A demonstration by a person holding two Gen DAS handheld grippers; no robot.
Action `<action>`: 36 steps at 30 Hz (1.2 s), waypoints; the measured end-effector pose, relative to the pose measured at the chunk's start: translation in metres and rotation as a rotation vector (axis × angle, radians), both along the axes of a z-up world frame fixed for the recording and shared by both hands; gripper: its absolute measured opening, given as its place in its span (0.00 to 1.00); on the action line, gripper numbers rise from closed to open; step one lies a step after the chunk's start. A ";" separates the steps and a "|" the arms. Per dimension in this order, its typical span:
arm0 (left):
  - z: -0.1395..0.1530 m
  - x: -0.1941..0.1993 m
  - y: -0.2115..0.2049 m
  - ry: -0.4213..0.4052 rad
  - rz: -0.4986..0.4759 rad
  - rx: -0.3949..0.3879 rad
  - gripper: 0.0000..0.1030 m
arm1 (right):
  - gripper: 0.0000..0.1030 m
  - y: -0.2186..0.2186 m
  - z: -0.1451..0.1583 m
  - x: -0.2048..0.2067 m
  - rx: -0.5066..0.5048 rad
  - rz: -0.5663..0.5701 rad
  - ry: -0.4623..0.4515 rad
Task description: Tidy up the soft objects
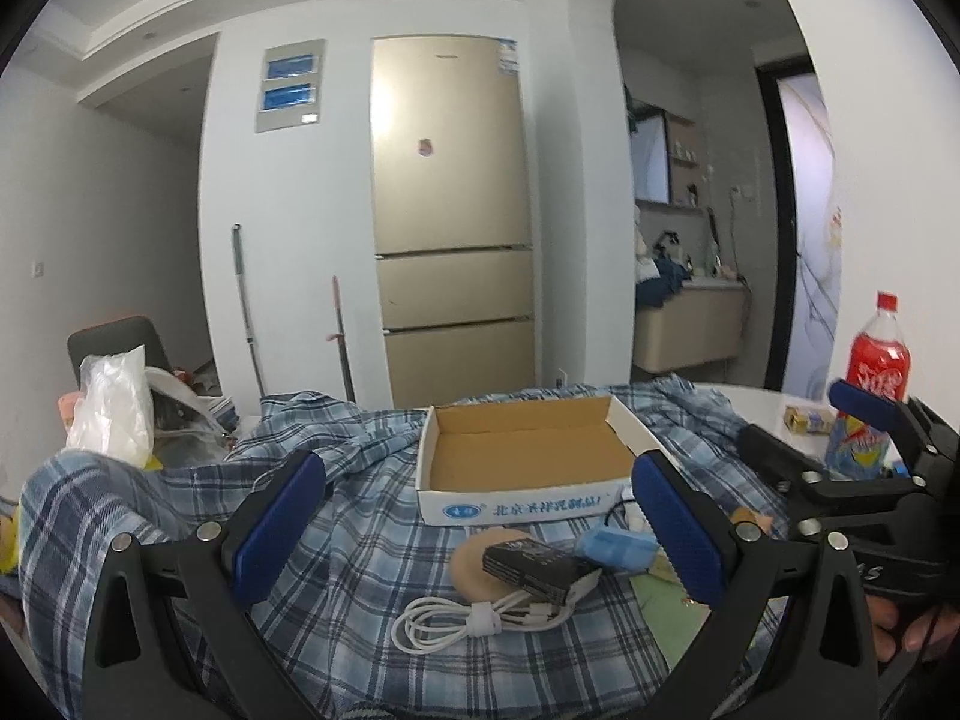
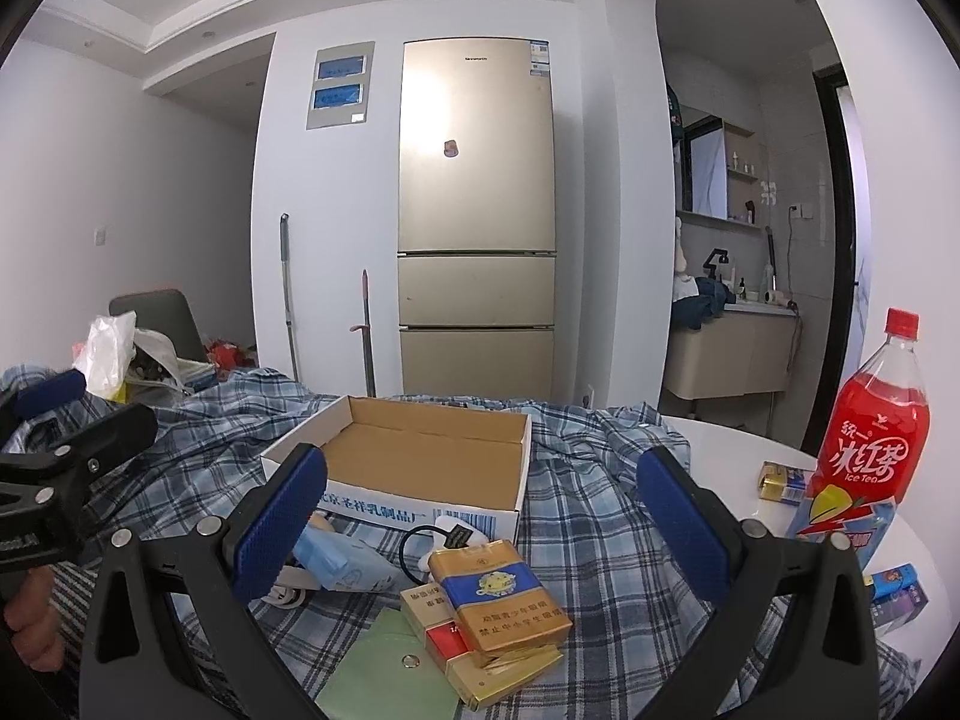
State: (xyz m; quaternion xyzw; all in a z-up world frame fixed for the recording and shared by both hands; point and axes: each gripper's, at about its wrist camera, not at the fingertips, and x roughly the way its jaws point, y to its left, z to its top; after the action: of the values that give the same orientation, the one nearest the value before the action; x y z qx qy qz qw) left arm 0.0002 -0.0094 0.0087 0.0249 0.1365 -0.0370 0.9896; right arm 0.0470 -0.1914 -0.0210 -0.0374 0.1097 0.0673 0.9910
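An empty open cardboard box [image 1: 522, 450] [image 2: 420, 462] sits on a blue plaid cloth [image 1: 360, 570] [image 2: 600, 540]. In front of it lie a round beige puff [image 1: 474, 564], a black pack [image 1: 528, 564], a coiled white cable [image 1: 480, 618], a light blue tissue pack [image 1: 618, 546] [image 2: 342, 558], gold cigarette packs [image 2: 498, 606] and a green pouch [image 2: 390, 672]. My left gripper [image 1: 480, 516] is open and empty above these items. My right gripper [image 2: 480, 516] is open and empty above the cigarette packs; it also shows in the left wrist view [image 1: 870, 450].
A red iced tea bottle [image 2: 870, 438] [image 1: 876, 360] and small cartons [image 2: 780, 480] stand on the white table at right. A plastic bag [image 1: 114, 408] and a chair [image 2: 156, 318] are at left. A gold fridge [image 2: 474, 216] stands behind.
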 end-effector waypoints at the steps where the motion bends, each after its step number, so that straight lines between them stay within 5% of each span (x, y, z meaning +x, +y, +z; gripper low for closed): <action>1: 0.001 0.002 -0.001 0.020 -0.014 -0.002 1.00 | 1.00 0.002 0.000 0.001 -0.012 0.002 0.004; 9: -0.010 0.037 0.013 0.319 -0.023 -0.033 1.00 | 1.00 -0.008 0.010 0.022 -0.009 -0.016 0.144; 17: -0.030 0.048 -0.014 0.461 -0.109 0.006 1.00 | 1.00 -0.036 -0.009 0.063 0.091 0.029 0.502; 24: -0.051 0.055 -0.065 0.592 -0.176 0.014 1.00 | 0.94 -0.059 -0.027 0.081 0.057 0.143 0.668; 36: -0.102 0.070 -0.126 0.761 -0.268 0.100 1.00 | 0.84 -0.048 -0.043 0.089 -0.018 0.223 0.743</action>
State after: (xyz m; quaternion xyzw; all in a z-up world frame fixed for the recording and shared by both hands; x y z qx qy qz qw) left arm 0.0702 -0.1352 -0.0931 0.0751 0.4901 -0.1655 0.8525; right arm 0.1365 -0.2394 -0.0642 -0.0308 0.4569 0.1826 0.8700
